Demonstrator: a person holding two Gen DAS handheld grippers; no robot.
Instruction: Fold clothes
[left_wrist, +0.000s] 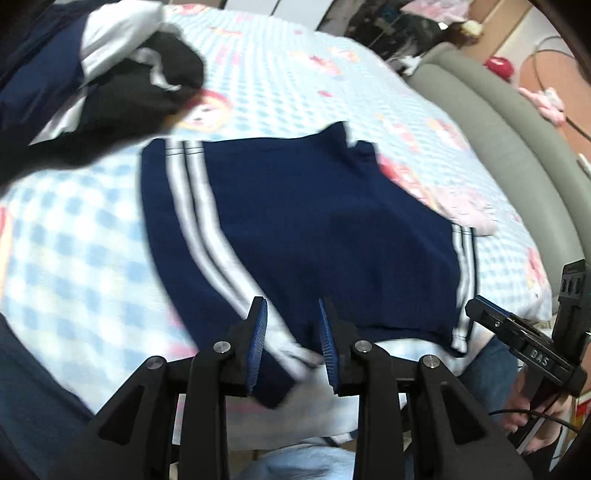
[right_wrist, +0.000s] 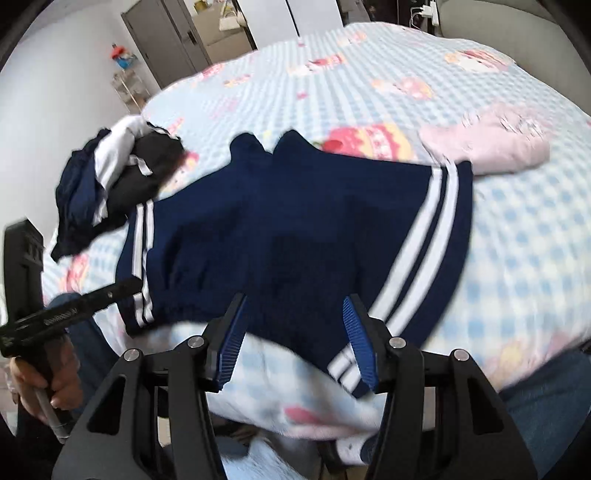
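**Navy shorts spread flat at the bed's edge, both grippers parted over the waistband**

While both views are smeared by motion blur, the main thing is plain enough: a pair of navy shorts (left_wrist: 295, 221) (right_wrist: 295, 229) with twin white side stripes lies spread on the blue-checked cartoon bedsheet (left_wrist: 74, 229) (right_wrist: 517, 258), waistband toward the person at the near edge, leg openings pointing away. The left gripper (left_wrist: 291, 347) has its jaws parted, blue-ribbed pads either side of the shorts' near hem by one stripe; whether a pad actually touches the cloth I cannot tell. The right gripper (right_wrist: 295, 339) is likewise spread wide, straddling the opposite striped corner where it droops over the mattress edge, gripping nothing that I can see.

A heap of dark and white clothes (left_wrist: 92, 81) (right_wrist: 110, 184) sits further back on the bed, too rumpled to sort into separate garments. A pink garment (right_wrist: 491, 147) (left_wrist: 469, 214) lies just beyond the shorts' far stripe, its edge apparently tucked under or against them. Jeans-clad legs (right_wrist: 546, 398) press against the bed. A hand (right_wrist: 44, 384) on the left tool's handle is partly cut off by the frame, and the room's background is too blurred to read.
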